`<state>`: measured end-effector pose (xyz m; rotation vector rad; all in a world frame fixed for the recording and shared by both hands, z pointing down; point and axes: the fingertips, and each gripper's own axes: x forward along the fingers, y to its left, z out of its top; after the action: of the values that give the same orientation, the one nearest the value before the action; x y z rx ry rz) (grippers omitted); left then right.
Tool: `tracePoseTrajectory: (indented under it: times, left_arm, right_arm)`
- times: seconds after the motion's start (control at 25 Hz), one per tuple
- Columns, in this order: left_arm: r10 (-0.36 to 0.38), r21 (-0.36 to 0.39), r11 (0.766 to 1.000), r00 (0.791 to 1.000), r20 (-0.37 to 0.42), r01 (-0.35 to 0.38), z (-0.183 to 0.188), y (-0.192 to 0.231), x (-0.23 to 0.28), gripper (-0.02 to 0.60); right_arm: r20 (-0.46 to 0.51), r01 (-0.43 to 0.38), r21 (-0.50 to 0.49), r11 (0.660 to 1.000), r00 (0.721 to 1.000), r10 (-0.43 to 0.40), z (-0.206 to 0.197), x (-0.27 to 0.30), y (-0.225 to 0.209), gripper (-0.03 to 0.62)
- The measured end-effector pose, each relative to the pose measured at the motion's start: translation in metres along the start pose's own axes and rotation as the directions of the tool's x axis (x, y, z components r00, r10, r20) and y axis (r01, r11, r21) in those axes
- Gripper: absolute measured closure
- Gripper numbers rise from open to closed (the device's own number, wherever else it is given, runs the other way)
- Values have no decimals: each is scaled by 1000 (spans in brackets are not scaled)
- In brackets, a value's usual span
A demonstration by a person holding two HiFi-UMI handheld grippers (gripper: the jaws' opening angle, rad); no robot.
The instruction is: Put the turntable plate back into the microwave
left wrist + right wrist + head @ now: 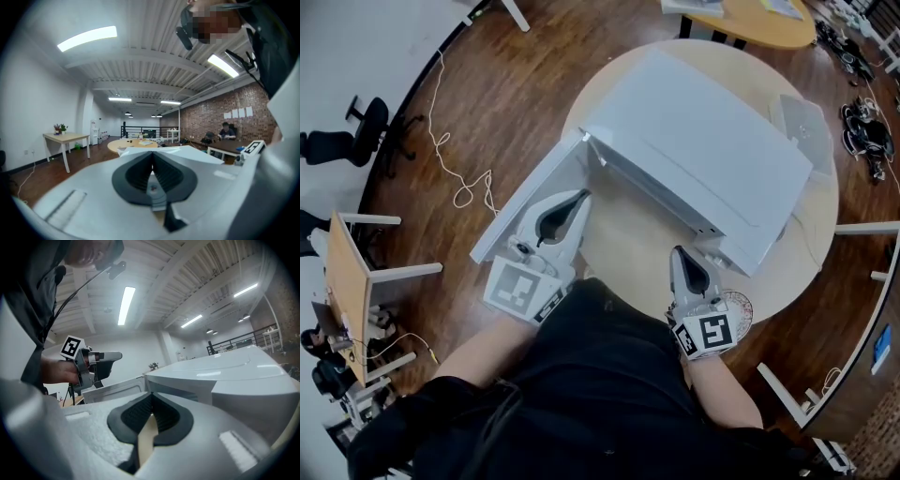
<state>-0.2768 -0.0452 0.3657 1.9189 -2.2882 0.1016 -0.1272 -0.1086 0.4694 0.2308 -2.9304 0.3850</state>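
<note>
A white microwave [703, 159] stands on a round pale table [628, 246], its door [514, 204] swung open to the left. The turntable plate [741, 311], a round glass disc, lies at the table's near right edge, partly hidden by my right gripper's marker cube. My left gripper [582, 197] is shut and empty, its tip at the microwave's open front beside the door. My right gripper [679, 252] is shut and empty just before the microwave's right front corner. In the gripper views the left gripper [152, 153] and right gripper [151, 394] show pads meeting.
A grey flat device [806, 122] lies on the table behind the microwave. A black office chair [347, 131], a white cable [459, 178] and a small wooden desk [345, 281] stand on the floor at left. White legs [862, 228] jut in at right.
</note>
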Motion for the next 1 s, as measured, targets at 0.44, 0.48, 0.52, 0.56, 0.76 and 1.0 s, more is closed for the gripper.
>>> tracePoseTrajectory:
  times: [0.44,0.48,0.52,0.56,0.76,1.0]
  left_arm:
    - [-157,72,986,986,56,153,26,-8,30,577]
    - [-177,76,982,982,59,173,28,-7,35,577]
    - [-197,78,978,978,62,192,29,-7,39,577]
    - [-216,81,974,974,66,211,30,-6,43,577]
    - [-312,81,949,946,85,306,34,-4,51,577]
    - [-411,85,911,909,74,405,37,0,45,577]
  right_arm:
    - [69,126,-41,991,990,-123,16,-9,-5,592]
    - [78,150,-44,988,986,-147,18,-10,-6,592]
    - [86,175,-45,984,982,-171,19,-10,-7,592]
    - [93,199,-45,979,977,-194,21,-11,-8,592]
    - [120,302,-60,952,948,-293,28,-15,2,592]
    - [139,398,-57,916,911,-387,36,-13,19,592]
